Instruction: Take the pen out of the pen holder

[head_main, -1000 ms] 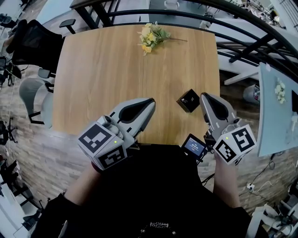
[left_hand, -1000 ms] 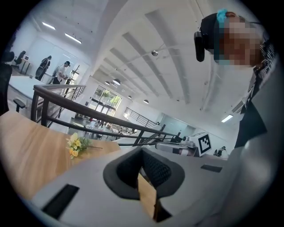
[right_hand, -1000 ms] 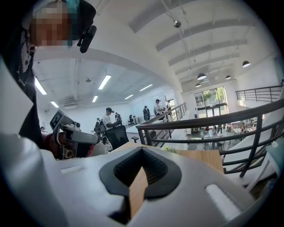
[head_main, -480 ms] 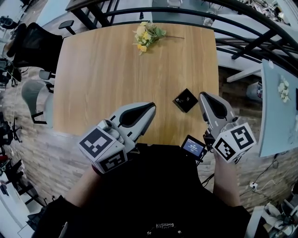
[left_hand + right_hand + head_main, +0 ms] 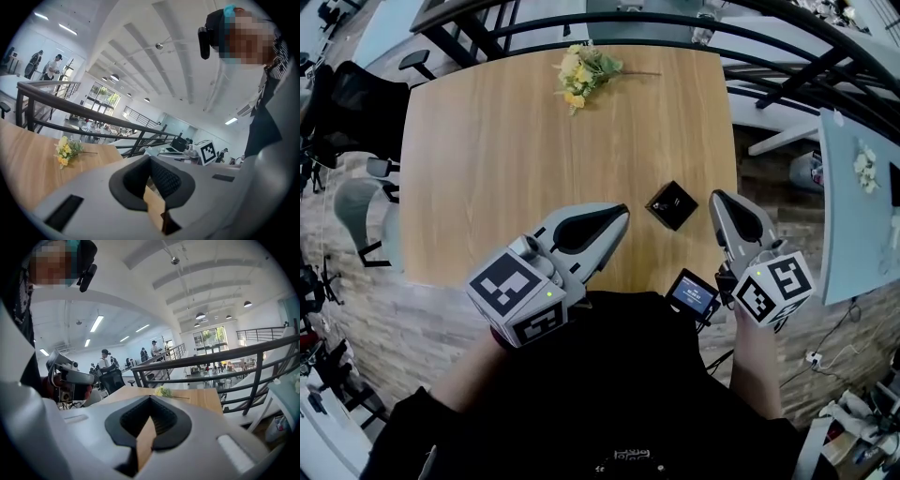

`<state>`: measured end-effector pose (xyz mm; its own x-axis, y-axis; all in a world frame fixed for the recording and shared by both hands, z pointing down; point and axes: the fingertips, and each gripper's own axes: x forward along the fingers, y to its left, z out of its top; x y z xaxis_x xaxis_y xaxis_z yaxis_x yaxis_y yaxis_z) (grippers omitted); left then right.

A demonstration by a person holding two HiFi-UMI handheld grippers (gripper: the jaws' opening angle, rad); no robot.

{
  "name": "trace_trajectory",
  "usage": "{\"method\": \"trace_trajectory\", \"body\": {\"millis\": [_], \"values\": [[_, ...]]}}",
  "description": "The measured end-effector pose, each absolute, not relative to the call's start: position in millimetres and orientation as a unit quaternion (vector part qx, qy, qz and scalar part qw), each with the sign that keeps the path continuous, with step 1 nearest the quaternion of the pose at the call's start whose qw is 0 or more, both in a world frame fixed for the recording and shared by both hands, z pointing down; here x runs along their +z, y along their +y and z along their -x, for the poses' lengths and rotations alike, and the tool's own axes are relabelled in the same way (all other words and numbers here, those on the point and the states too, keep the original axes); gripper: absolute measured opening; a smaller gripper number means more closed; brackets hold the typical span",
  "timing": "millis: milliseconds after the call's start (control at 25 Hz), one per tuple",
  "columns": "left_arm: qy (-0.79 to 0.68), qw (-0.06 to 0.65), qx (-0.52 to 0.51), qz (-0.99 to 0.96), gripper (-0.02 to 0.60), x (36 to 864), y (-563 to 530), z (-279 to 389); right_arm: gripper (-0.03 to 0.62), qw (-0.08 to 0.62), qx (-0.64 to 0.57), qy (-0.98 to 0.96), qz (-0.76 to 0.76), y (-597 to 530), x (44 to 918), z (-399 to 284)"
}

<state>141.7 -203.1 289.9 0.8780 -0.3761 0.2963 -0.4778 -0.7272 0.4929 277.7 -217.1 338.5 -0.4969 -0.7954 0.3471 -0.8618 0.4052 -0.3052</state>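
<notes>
While closed and empty, left gripper (image 5: 622, 215) and right gripper (image 5: 718, 200) flank the pen holder (image 5: 671, 204).

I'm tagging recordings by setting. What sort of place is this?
Probably an open-plan office or lab on an upper level: a wooden table beside a black railing, office chairs, and strip ceiling lights.

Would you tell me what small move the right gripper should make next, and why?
Probably open the right gripper and ease it toward the holder: its fingers are shut and empty, and the holder stands close beside its tip. I cannot make out the pen.
</notes>
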Motion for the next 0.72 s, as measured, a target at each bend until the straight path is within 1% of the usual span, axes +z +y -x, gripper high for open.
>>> {"method": "trace_trajectory", "body": {"millis": [360,720], "values": [[-0.252,0.305,0.088,-0.914,-0.015,302.9,-206.6,-107.2,0.002,0.115,0.256,-0.821,-0.498,-224.4,383.5,-268.8],[-0.281,0.322,0.085,-0.900,-0.016,306.2,-201.8,-76.6,0.003,0.181,0.250,-0.825,-0.473,-227.8,420.0,-260.9]]}}
